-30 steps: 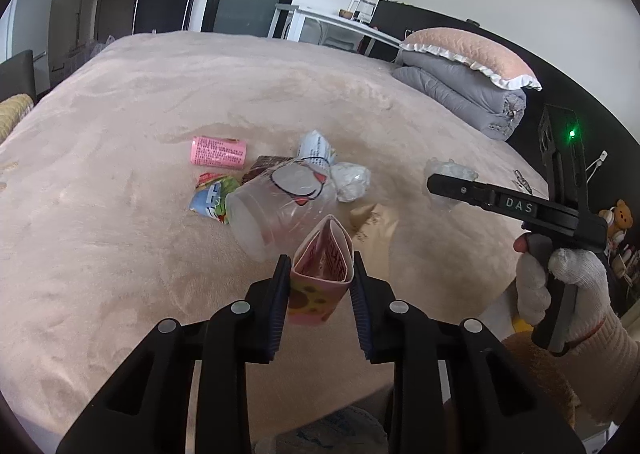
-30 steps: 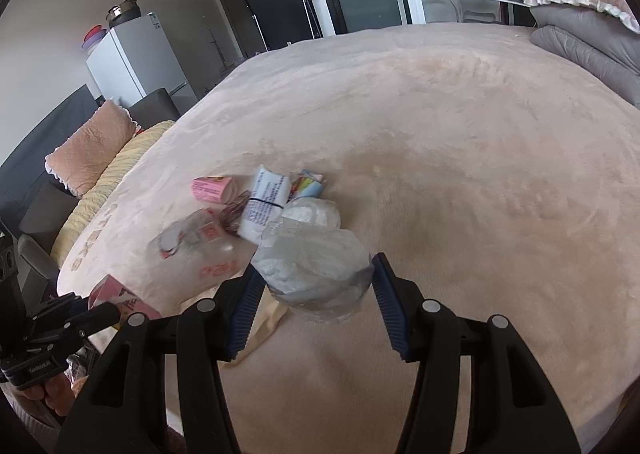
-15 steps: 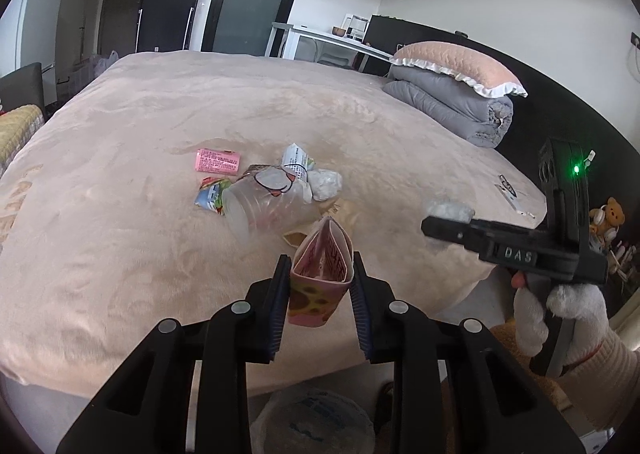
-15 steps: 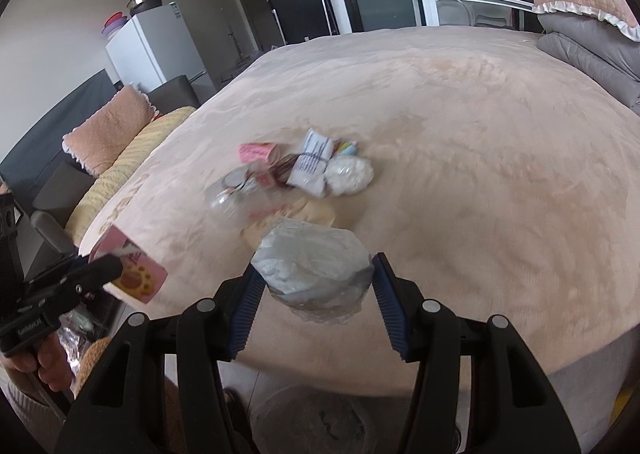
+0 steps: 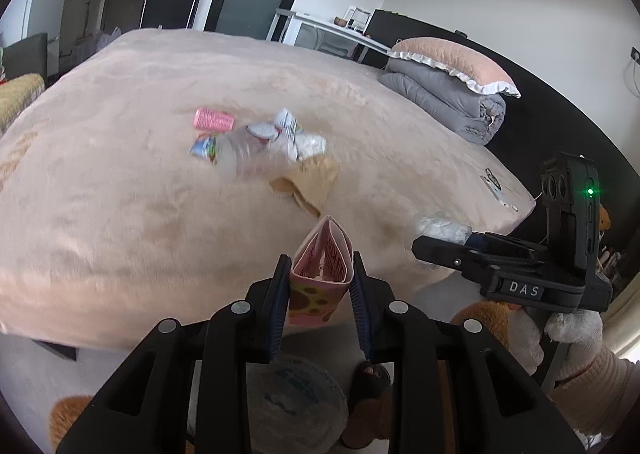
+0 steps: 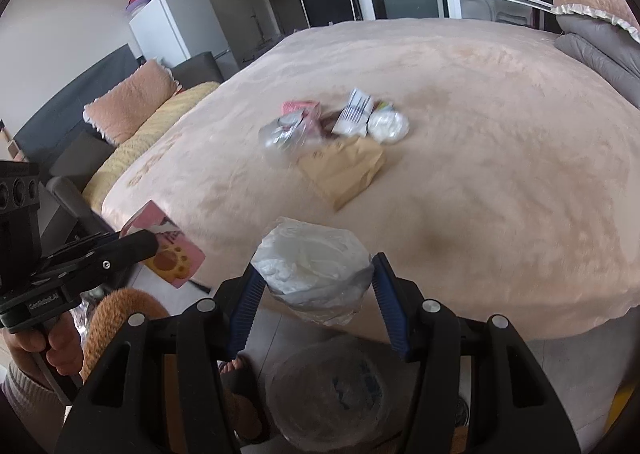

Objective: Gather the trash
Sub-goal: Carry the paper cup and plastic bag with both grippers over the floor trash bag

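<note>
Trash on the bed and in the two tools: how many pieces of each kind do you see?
Pink packs: 2, pink packet on the bed, pink carton in left gripper.
Crumpled plastic: 2, white wad, clear bag in right gripper.
Clear plastic container: 1
White striped wrapper: 1
Colourful wrapper: 1
Brown paper bag: 1
Total: 8

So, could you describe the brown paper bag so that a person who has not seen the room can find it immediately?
Look at the big beige bed; a small heap of trash lies near its middle. The brown paper bag is the flat tan piece on the heap's near edge, beside the clear plastic bottle. It alone is plain brown and unprinted.
</note>
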The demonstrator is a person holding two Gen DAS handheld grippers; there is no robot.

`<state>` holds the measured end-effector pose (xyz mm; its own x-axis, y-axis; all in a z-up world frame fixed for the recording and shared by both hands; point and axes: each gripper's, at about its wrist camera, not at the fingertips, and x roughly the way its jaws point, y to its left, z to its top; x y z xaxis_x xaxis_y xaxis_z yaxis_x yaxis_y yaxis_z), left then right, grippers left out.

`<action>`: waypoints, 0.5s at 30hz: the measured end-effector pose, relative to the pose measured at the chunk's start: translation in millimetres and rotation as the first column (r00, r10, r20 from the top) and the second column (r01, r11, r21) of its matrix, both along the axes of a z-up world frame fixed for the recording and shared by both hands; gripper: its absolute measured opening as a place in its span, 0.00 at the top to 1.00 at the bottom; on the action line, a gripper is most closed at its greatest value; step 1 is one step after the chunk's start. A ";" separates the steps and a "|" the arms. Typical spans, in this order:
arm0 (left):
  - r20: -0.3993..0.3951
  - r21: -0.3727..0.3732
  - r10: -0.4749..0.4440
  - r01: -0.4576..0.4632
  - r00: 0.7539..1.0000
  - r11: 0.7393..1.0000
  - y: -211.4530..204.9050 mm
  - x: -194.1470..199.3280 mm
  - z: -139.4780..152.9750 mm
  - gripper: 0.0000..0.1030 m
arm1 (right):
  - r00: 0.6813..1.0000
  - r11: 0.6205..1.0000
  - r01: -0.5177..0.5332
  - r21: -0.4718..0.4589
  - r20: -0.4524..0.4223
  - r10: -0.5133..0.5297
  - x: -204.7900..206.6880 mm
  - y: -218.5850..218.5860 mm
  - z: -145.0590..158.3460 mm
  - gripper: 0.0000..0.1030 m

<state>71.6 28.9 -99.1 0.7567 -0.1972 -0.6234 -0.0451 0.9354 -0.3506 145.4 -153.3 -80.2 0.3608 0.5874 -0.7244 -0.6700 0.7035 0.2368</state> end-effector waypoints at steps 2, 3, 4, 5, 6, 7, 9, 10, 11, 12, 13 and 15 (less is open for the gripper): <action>-0.014 -0.012 -0.005 0.004 1.000 1.000 -2.1 -4.5 -5.9 0.73 | 1.000 1.000 -0.003 -0.004 -0.017 0.003 -5.4 -1.3 -5.3 0.47; -0.023 -0.016 -0.006 0.006 1.000 1.000 -3.4 -6.2 -9.1 0.73 | 1.000 1.000 -0.007 -0.008 -0.023 0.007 -9.2 -1.1 -8.1 0.47; -0.035 -0.024 -0.010 0.009 0.999 1.000 -5.1 -8.0 -13.6 0.73 | 1.000 1.000 -0.009 -0.017 -0.030 0.008 -13.3 -1.2 -12.8 0.47; -0.044 -0.030 -0.012 0.011 0.999 0.999 -6.1 -9.3 -17.4 0.73 | 0.999 1.000 -0.010 -0.020 -0.038 0.009 -14.5 -1.6 -16.0 0.47; -0.051 -0.034 -0.012 0.010 0.999 0.999 -6.7 -10.1 -20.0 0.73 | 0.999 1.000 -0.011 -0.023 -0.050 0.010 -15.7 -1.8 -19.7 0.47; -0.058 -0.040 -0.013 0.011 0.998 0.999 -8.2 -11.1 -22.7 0.73 | 0.998 1.000 -0.012 -0.029 -0.062 0.010 -17.9 -2.0 -24.4 0.47; -0.078 -0.052 -0.017 0.013 0.997 0.999 -10.1 -13.7 -32.3 0.73 | 0.997 0.999 -0.015 -0.040 -0.082 0.012 -22.2 -1.8 -33.6 0.47; -0.092 -0.059 -0.018 0.012 0.996 0.998 -11.3 -14.7 -38.4 0.73 | 0.996 0.999 -0.017 -0.045 -0.091 0.013 -23.2 -1.7 -36.6 0.47; -0.103 -0.065 -0.020 0.014 0.994 0.998 -11.5 -15.1 -43.2 0.73 | 0.995 0.999 -0.018 -0.048 -0.103 0.013 -24.4 -1.6 -41.1 0.47; -0.119 -0.076 -0.026 0.017 0.993 0.997 -12.8 -15.9 -50.0 0.73 | 0.993 0.998 -0.021 -0.052 -0.120 0.014 -25.4 -1.7 -47.3 0.47; -0.132 -0.082 -0.030 0.019 0.991 0.996 -13.9 -16.2 -55.9 0.73 | 0.991 0.998 -0.024 -0.055 -0.133 0.016 -25.5 -1.7 -51.9 0.47; -0.168 -0.087 -0.039 0.025 0.985 0.996 -18.8 -16.1 -70.8 0.73 | 0.987 0.997 -0.026 -0.066 -0.161 0.015 -25.7 -1.6 -63.0 0.47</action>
<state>55.5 10.1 -169.9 0.6342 -0.2768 -0.7219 -0.0809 0.9049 -0.4180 119.8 -154.9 -143.2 0.2256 0.5411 -0.8101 -0.6415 0.7083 0.2945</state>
